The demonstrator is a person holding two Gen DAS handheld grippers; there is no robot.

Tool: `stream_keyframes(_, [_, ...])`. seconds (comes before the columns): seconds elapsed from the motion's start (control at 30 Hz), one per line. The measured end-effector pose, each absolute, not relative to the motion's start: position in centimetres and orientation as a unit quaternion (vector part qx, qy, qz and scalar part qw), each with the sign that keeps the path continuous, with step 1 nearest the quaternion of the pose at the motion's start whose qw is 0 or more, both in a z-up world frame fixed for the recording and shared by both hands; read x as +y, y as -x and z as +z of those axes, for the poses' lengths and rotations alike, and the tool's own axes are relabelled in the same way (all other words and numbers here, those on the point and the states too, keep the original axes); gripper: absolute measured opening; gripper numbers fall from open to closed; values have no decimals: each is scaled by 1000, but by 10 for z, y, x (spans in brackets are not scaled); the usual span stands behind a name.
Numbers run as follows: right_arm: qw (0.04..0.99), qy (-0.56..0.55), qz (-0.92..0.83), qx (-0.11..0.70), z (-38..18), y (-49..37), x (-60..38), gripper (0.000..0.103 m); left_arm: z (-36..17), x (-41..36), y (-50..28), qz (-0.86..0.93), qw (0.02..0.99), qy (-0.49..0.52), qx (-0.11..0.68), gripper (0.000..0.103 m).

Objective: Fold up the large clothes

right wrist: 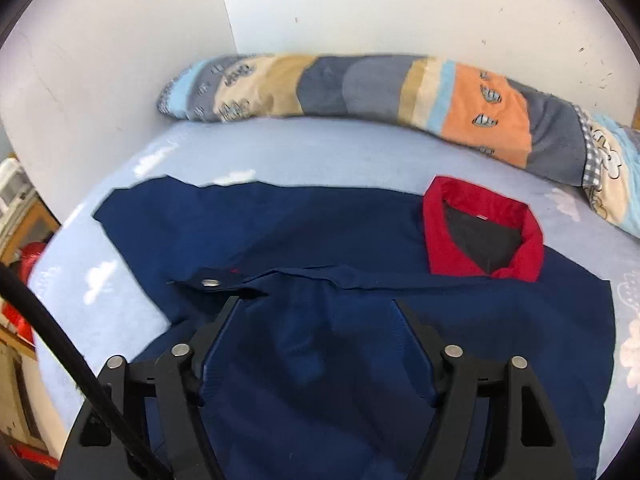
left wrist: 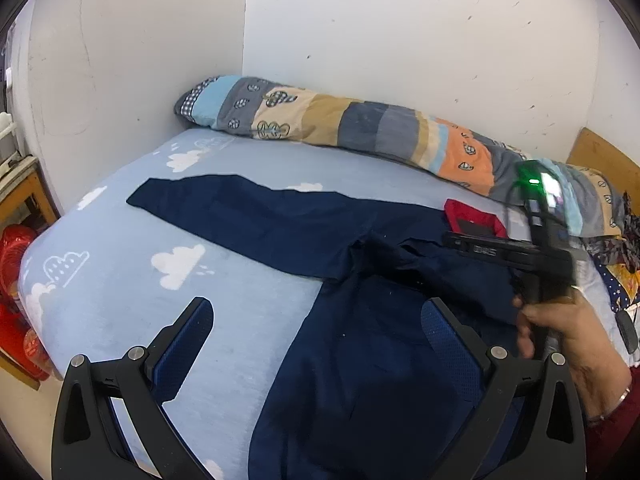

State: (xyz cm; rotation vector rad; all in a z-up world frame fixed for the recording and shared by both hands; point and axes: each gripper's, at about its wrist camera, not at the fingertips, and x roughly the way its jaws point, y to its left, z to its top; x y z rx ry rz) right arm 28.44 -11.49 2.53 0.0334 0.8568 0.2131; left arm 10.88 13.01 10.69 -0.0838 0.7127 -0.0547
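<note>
Holding both grippers over the bed point(left wrist: 120, 312), whose light blue sheet carries white cloud prints; a navy jacket point(right wrist: 320, 240) lies spread on it, front up, with its red collar point(right wrist: 484, 232) toward the right and a dark lining showing inside the collar; one sleeve point(left wrist: 248, 216) stretches flat to the left across the sheet, well seen from the left wrist; a second sleeve is folded across the chest, its cuff with a silver snap point(right wrist: 208, 282) lying just ahead of my right gripper's left fingertip. My right gripper point(right wrist: 316, 312) hangs low above the jacket body with its jaws spread apart; only flat navy cloth shows between the blue pads and nothing is pinched; whether the tips touch the cloth I cannot tell. My left gripper point(left wrist: 320, 312) is likewise wide apart and empty; its left finger point(left wrist: 188, 344) stands over bare sheet, its right finger over the jacket's lower part. From the left wrist I see my right hand point(left wrist: 568, 344) wrapped round the black handle of the other gripper, a green light glowing on top of that unit; this part is blurred. A long patchwork quilt roll point(right wrist: 360, 88) in orange, tan, grey and pale blue lies along the white wall point(right wrist: 400, 8) at the far edge of the bed; red items point(left wrist: 16, 280) sit off the bed's left side, too indistinct to name.
</note>
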Motion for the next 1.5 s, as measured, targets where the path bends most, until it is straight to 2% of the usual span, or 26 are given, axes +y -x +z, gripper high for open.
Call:
stream_keyframes(0.23, [859,74,89,499,-55,-294,-63,73,99,138,-119,-17,930,47,364,103])
stream_keyframes(0.27, [867,107,82,480,-60,-288,-56,74,98,138,-119,-17,929,49,365,103])
stream_keyframes(0.33, [868,116,78,477,-52,-285,-55,75,97,140,-120,-18,928,53,369,103])
stream_keyframes(0.4, [875,77,89,469,-36,-283,-61,75,97,142,-120,-16,927,56,369,103])
stream_keyframes(0.53, [888,81,108,439,-17,-275,-53,82,96,142,-122,-6,927,60,369,103])
stream_keyframes(0.67, [839,68,139,522,-59,-284,-43,86,90,142,-129,2,924,53,380,103])
stream_keyframes(0.83, [869,49,162,464,-6,-247,-57,83,76,157,-144,10,908,71,412,103])
stream_keyframes(1.03, [902,34,169,395,68,-154,-108,85,67,203,-178,33,880,153,448,103])
stream_keyframes(1.13, [911,30,170,374,81,-107,-134,90,63,264,-203,6,849,284,446,103])
stream_keyframes(1.17, [913,24,164,372,80,-96,-145,90,61,281,-210,9,840,313,444,101])
stream_keyframes(1.27, [917,-6,165,362,73,-70,-169,90,56,345,-237,32,815,393,425,85])
stream_keyframes(1.37, [920,-1,152,362,65,-67,-178,90,39,405,-273,41,783,465,412,79])
stream_keyframes(1.5, [924,-8,145,354,65,-70,-187,90,11,459,-314,43,753,530,387,77])
